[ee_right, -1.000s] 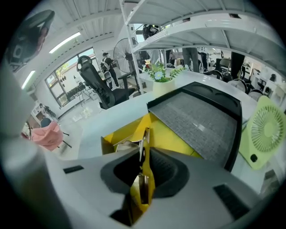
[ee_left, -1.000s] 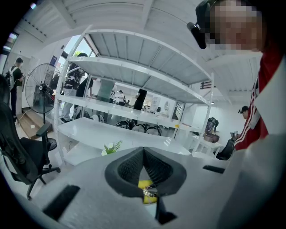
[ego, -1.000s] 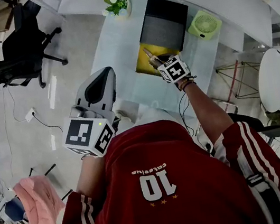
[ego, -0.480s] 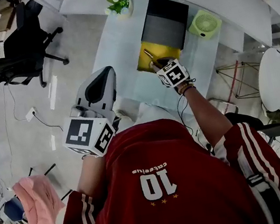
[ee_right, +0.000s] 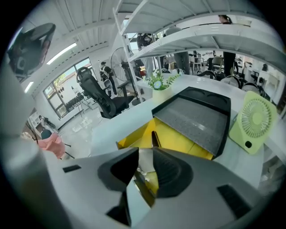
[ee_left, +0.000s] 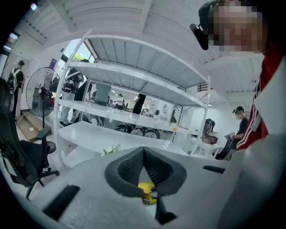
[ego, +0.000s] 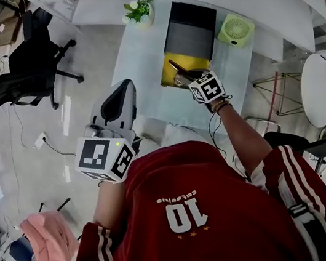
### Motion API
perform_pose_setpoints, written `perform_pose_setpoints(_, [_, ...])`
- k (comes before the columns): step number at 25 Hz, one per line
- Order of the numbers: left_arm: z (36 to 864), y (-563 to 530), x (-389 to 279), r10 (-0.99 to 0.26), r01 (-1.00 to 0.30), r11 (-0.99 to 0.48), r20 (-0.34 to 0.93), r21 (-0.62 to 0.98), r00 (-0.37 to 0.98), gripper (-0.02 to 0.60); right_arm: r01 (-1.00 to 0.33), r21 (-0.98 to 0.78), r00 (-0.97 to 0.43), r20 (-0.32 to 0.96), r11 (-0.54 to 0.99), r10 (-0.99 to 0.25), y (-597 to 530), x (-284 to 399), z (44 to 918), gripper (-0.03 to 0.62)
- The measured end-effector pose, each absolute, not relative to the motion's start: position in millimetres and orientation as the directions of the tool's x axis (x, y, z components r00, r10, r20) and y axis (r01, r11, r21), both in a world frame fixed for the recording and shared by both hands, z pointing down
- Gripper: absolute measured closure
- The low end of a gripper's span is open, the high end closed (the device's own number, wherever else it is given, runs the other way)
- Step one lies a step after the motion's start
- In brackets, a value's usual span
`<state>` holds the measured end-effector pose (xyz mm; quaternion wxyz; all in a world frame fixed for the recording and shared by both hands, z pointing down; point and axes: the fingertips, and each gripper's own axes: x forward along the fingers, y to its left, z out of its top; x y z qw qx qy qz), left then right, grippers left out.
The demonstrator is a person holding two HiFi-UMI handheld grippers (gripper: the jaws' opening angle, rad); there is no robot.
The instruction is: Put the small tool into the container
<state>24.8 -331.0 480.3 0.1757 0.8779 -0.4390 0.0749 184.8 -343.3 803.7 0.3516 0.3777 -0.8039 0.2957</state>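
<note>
At left, the raised left tongs (ee_left: 143,149) are pressed together on nothing; over the pale tabletop (ego: 137,56) to the right, the right tongs (ee_right: 144,154) have just been opening and stand apart around the slim small tool (ee_right: 154,138); its dark end lies over the yellow container (ee_right: 178,139), near a green fan (ego: 235,28).

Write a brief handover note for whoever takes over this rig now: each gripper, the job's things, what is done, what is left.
Left gripper: shut, empty, held away from the yellow container.
Right gripper: above the container, jaws just opened; the small tool is between them, pads off it.
Done: tool brought to the container, grip released.
Left: see that it drops inside, then pull the right gripper clear.
</note>
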Motion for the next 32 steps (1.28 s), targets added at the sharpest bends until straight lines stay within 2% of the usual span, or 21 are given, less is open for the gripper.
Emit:
perform_pose_setpoints(10, [469.2, -342.7, 25.1, -0.7, -0.738, -0.622, 0.236, 0.261, 0.674, 0.581, -0.877, -0.181, -0.408, 0.773, 0.446, -0.487, -322.5, 210.3, 763.2, 0.49])
perform_pose_setpoints(20, [449.6, -337.1, 26.2, -0.59, -0.622, -0.731, 0.197, 0.28, 0.783, 0.581, -0.937, -0.117, -0.299, 0.758, 0.329, -0.58, -276.1, 217.0, 703.0, 0.49])
perform_pose_setpoints(32, [422.0, -322.8, -3.5, -0.541, -0.564, -0.801, 0.161, 0.201, 0.826, 0.581, -0.973, -0.129, -0.228, 0.639, 0.19, -0.734, -235.4, 185.2, 620.3, 0.491])
